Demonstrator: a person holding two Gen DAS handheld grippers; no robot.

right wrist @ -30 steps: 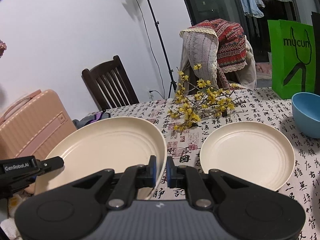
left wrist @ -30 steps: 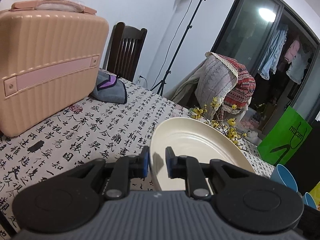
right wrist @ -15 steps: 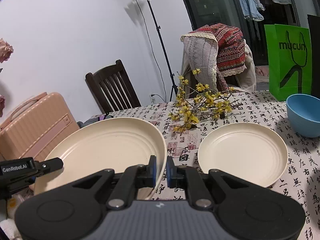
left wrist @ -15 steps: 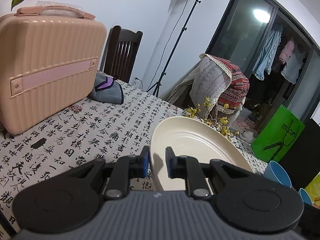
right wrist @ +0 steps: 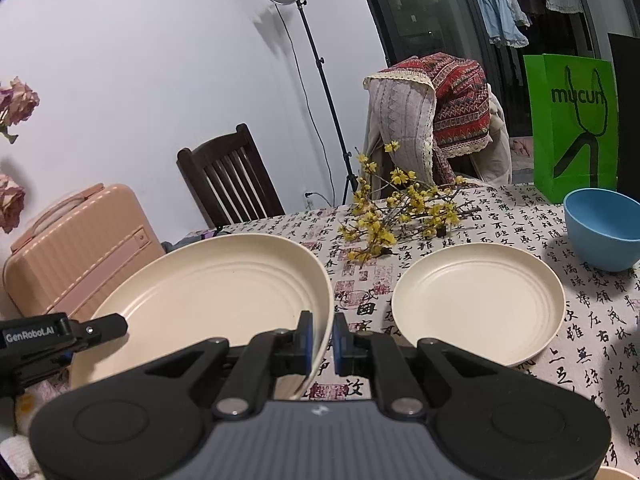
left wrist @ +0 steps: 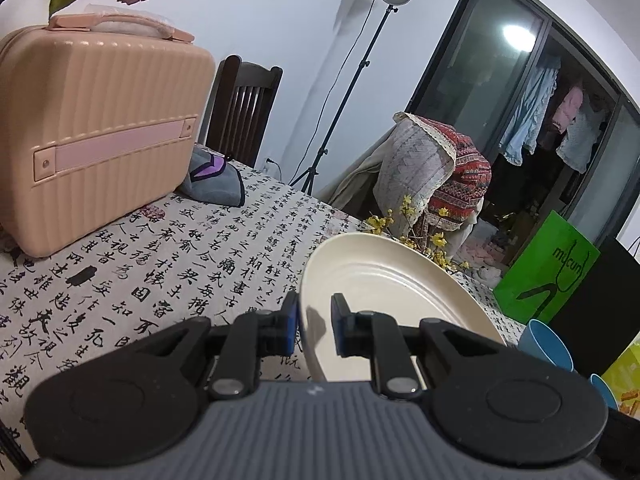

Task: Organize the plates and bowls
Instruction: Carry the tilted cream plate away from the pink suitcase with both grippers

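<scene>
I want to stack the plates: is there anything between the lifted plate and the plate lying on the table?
Nothing visible: bare tablecloth separates the lifted plate from the lying plate. The flower sprig lies behind the gap.

Matt cream plate (right wrist: 208, 292), printed cloth tablecloth (left wrist: 168, 256), ribbed plastic suitcase (left wrist: 100, 120)

Open tablecloth (left wrist: 168, 264) is seen left of the held plate (left wrist: 384, 280). That side is bounded by the pink suitcase (left wrist: 96, 136) and grey pouch (left wrist: 216, 184). Rightward passage is blocked by a second plate (right wrist: 478, 304), blue bowl (right wrist: 604, 228) and flower sprig (right wrist: 400, 212).
</scene>
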